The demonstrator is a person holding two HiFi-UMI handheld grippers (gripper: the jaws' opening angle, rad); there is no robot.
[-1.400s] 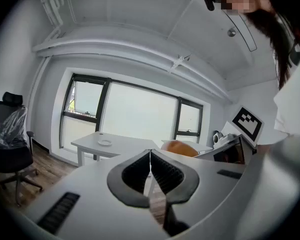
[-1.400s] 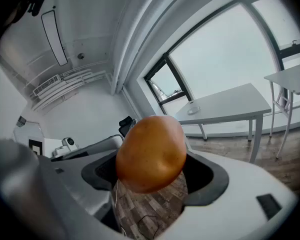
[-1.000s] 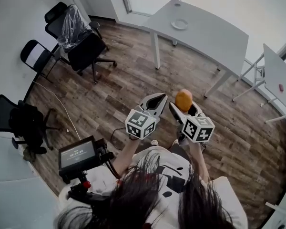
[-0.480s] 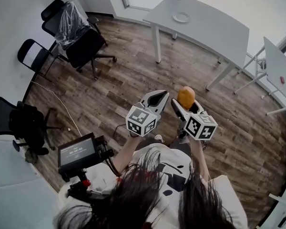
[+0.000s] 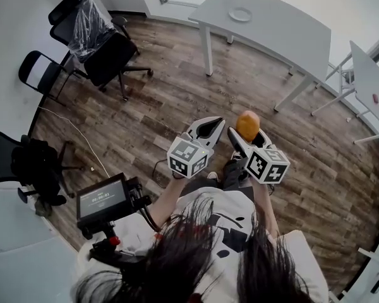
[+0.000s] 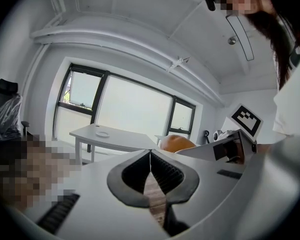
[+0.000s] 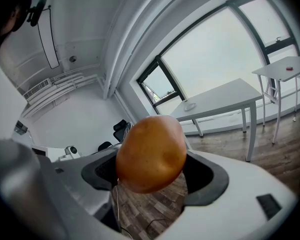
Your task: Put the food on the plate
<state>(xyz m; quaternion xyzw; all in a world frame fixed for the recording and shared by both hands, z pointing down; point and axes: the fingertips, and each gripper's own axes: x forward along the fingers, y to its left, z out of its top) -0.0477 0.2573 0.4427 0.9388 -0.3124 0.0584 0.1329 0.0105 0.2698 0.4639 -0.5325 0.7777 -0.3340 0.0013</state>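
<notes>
Above the wood floor point(image 5: 177, 87) — right gripper point(image 5: 246, 134) clamped on the orange food point(image 5: 247, 124) — left gripper point(image 5: 209, 124) pressed together.

Daylight comes from the far windows point(image 6: 135, 109), which burn out to flat white in both gripper views. The room is bright and evenly lit, and the shadows under the table point(image 5: 284, 36) on the floor point(image 5: 177, 100) are faint and soft. The head view is sharp but bows strongly toward its edges. Both gripper views are fisheye, with dark, rounded corners and curved walls. The food point(image 7: 151, 153) is crisp, brighter on its window side and shaded below. The nearest white casing looks slightly soft.
</notes>
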